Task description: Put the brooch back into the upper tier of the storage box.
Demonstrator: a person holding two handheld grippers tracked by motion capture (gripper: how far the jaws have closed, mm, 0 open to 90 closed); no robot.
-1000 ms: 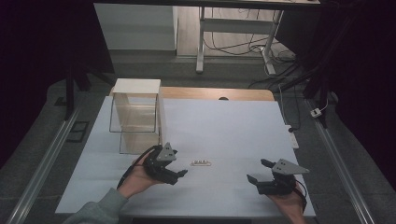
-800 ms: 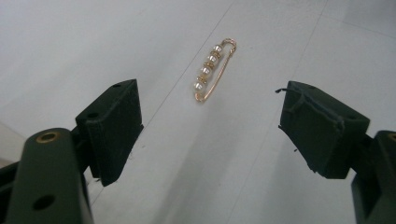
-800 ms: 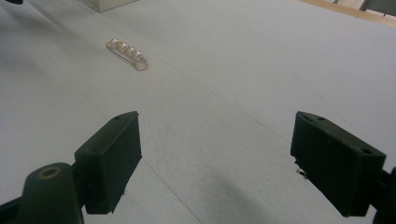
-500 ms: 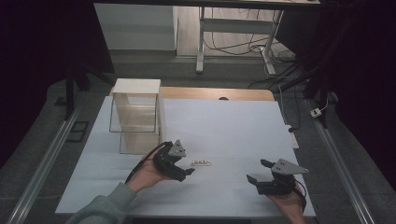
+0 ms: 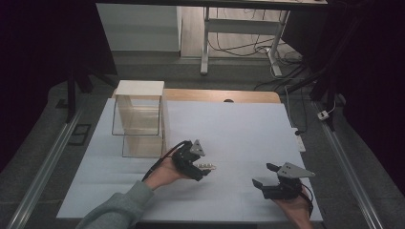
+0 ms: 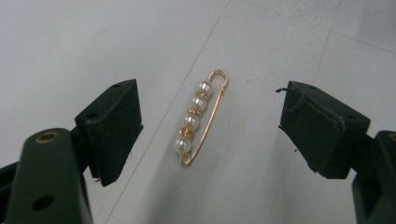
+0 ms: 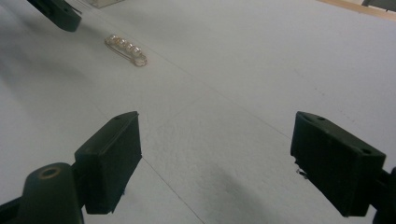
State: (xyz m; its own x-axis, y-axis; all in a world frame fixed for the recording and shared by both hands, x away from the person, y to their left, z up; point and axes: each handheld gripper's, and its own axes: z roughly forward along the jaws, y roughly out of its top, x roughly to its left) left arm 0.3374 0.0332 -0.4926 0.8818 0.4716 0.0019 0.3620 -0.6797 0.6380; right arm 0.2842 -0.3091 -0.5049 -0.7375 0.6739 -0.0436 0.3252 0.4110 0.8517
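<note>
- pearl pin (image 6: 201, 117) is seen flat on white table (image 5: 239, 129), lying between the jaws of left gripper (image 6: 210, 135), untouched
- left gripper is held wide open; grasp judged not yet made, closing and lifting left
- right gripper (image 7: 231, 161) is held open, empty, well apart from pin

No readable text anywhere on the table or tools.

The white table sheet (image 5: 239, 129) is blank, with no print or marks that can be read. The gold safety-pin brooch with four white pearl beads (image 6: 201, 116) carries no lettering, and the wood-topped clear-walled box (image 5: 139, 114) shows no label. The black jaws of the left gripper (image 6: 210, 135) and the right gripper (image 7: 217, 158) bear no brand or number.
</note>
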